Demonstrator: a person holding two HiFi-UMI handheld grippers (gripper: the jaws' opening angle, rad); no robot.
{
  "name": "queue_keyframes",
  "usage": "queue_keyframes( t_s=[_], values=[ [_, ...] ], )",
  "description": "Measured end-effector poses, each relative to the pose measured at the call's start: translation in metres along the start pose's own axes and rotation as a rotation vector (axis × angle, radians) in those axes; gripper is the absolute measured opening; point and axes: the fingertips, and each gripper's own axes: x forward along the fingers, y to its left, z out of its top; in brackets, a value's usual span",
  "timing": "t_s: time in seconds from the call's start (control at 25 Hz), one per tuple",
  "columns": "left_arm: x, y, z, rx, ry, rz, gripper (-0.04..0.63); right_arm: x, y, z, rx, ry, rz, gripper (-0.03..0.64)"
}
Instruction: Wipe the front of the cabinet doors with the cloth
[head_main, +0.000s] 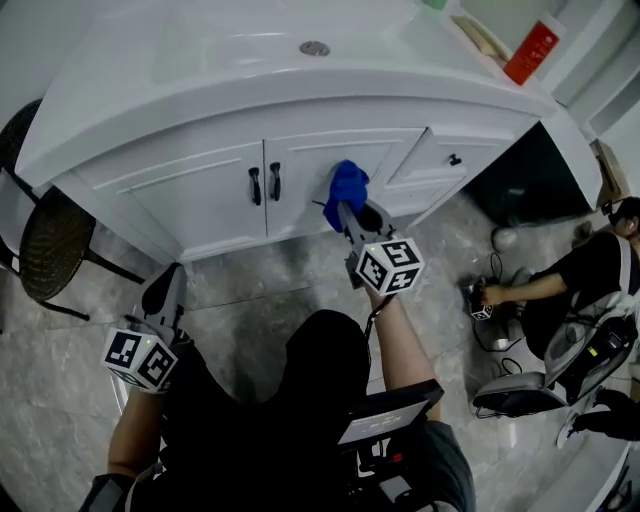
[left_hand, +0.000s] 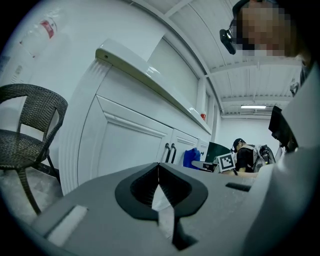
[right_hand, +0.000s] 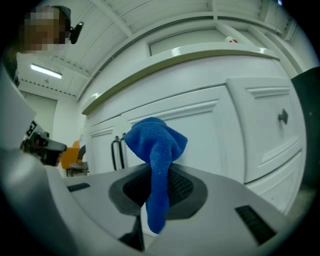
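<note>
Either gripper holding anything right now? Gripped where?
The right gripper is shut on the blue cloth, pinching its narrow lower strip. The bunched end sticks out past the jaws toward the cabinet door. The left gripper is shut and empty.

Cool, even indoor light, seemingly from a ceiling strip light (left_hand: 253, 106) right of the cabinet (head_main: 200, 195); faint glare on its top, dark fisheye-bent edges, close foreground soft

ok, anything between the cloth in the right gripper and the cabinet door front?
Nothing visible. The right gripper holds the bunched blue cloth right up at the white panelled cabinet door, nothing between them. The black bar handles sit beside the cloth, not in front of it.
</note>
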Motion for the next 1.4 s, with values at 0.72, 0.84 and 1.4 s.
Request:
queue_keyframes(
  t_s=[0.72,0.84,1.4],
  values=[
    [-0.016,0.019,-0.009,-0.001,0.013,0.056,0.003,0.065,0.045,-0.063,-0.108,0.12,0.125,0.052],
    [-0.007,0.01,-0.009,0.005,0.017,0.033,0.003,0.058,0.014,-0.068,-0.127,0.142,0.059,0.052],
    [0.026,-0.017,-0.027,0.021,0.068,-0.034,0.003,-0.009,-0.129,-0.06,0.005,0.072,-0.256,0.052]
  ],
)
